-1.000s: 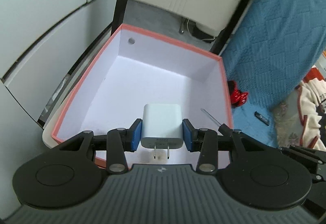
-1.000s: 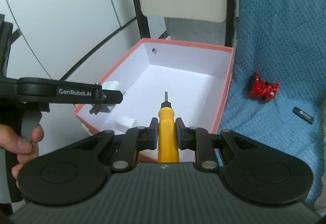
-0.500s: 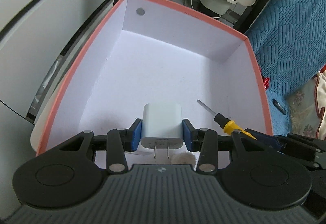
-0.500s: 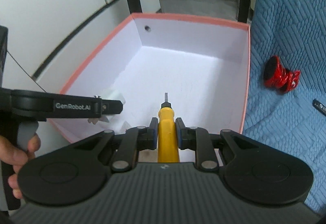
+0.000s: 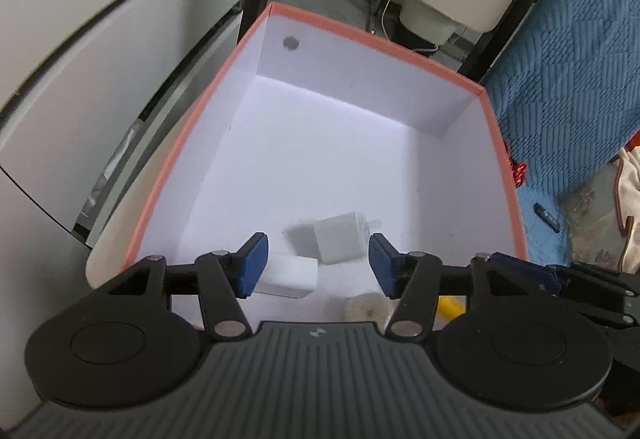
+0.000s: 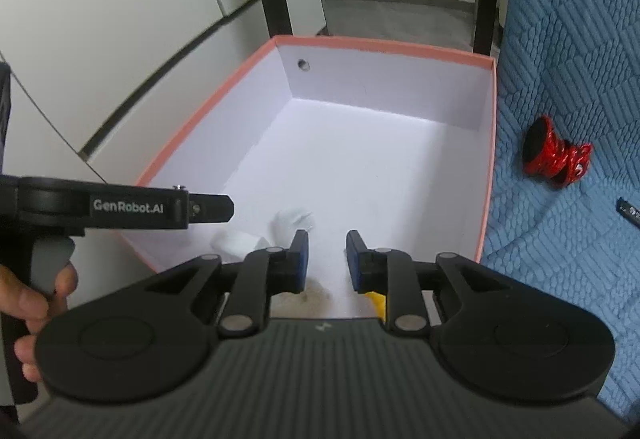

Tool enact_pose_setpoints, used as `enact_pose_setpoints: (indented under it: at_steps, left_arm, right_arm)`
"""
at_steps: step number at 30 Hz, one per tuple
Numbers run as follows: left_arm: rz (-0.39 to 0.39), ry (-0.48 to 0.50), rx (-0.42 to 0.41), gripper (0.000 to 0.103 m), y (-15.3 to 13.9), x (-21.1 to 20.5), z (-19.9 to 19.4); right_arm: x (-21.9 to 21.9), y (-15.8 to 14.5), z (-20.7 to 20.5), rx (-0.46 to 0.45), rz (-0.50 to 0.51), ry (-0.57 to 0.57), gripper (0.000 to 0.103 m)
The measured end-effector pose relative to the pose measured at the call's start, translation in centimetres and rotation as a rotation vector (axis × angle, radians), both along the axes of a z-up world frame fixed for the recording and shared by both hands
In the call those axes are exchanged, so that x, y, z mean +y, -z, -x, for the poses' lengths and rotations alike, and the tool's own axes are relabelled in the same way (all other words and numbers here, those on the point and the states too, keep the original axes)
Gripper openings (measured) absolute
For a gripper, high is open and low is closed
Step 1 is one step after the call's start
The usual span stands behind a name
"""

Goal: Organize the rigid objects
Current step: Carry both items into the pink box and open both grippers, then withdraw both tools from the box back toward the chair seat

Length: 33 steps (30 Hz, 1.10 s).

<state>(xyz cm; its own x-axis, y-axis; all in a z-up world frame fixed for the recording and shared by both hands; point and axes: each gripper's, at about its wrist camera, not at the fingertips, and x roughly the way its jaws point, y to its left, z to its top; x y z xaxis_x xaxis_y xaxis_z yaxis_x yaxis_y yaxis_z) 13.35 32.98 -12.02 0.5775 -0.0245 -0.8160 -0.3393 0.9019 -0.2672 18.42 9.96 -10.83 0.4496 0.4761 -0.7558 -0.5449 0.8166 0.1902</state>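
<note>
both my tongs hang open over the box (image 5: 496,143): left (image 5: 318,265) above the charger (image 5: 340,241) lying on its floor, right (image 6: 327,259) above a yellow screwdriver (image 6: 378,299). drop step looks finished; next i'd fetch the red toy (image 6: 558,159) from the blue cloth (image 6: 568,59).

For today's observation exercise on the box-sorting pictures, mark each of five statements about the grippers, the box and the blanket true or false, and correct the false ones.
1. The left gripper has its jaws closed on the white charger. False: the jaws are apart and the charger lies in the box.
2. The right gripper is open with nothing between its jaws. True.
3. A second white block lies in the box by the charger. True.
4. The red object lies inside the box. False: it lies on the blue blanket, outside the box.
5. The box rim is green. False: it is salmon pink.
</note>
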Motion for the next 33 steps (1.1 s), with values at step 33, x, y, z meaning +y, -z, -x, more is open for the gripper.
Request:
enact_pose_setpoints:
  at_steps: [33]
  left_arm:
    - [-0.081, 0.13, -0.22, 0.062, -9.5, -18.2, 11.3]
  right_arm:
    - [-17.7, -7.9, 12.7, -0.213, -0.057, 0.202, 0.025]
